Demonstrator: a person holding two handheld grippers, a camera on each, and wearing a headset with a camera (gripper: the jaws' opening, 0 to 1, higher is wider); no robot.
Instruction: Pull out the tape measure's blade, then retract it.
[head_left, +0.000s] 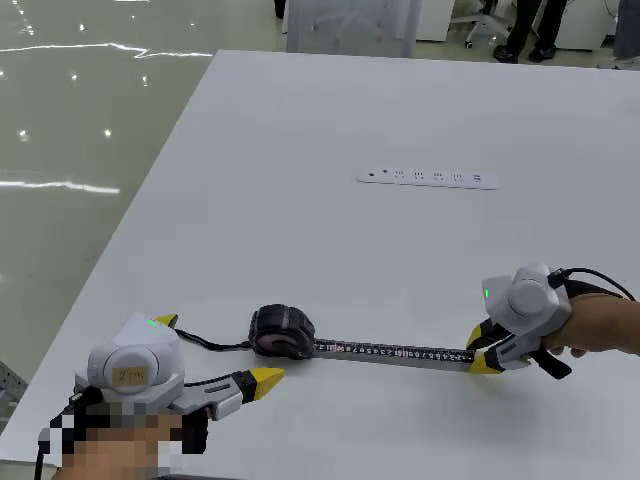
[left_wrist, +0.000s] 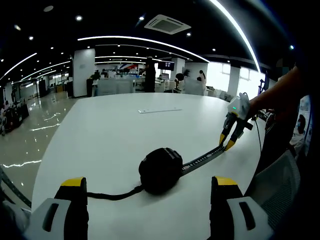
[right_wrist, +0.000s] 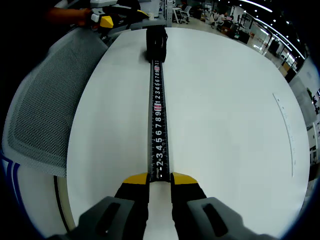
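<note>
A black tape measure case (head_left: 281, 332) lies on the white table (head_left: 380, 130), its blade (head_left: 395, 352) drawn out to the right. My right gripper (head_left: 478, 350) is shut on the blade's end (right_wrist: 159, 176), and the numbered blade (right_wrist: 158, 115) runs straight away to the case (right_wrist: 156, 39). My left gripper (head_left: 215, 350) stands open just left of the case (left_wrist: 160, 170), its yellow-tipped fingers (left_wrist: 74, 183) spread wide and apart from it. A black wrist strap (left_wrist: 112, 194) trails from the case toward that gripper. The right gripper (left_wrist: 229, 141) also appears at the far end of the blade (left_wrist: 202, 159).
A white power strip (head_left: 427, 178) lies farther back on the table. The table's left edge borders glossy floor (head_left: 70, 150). A grey mesh chair back (right_wrist: 45, 105) sits beside the table near the blade. Office furniture stands beyond the far edge.
</note>
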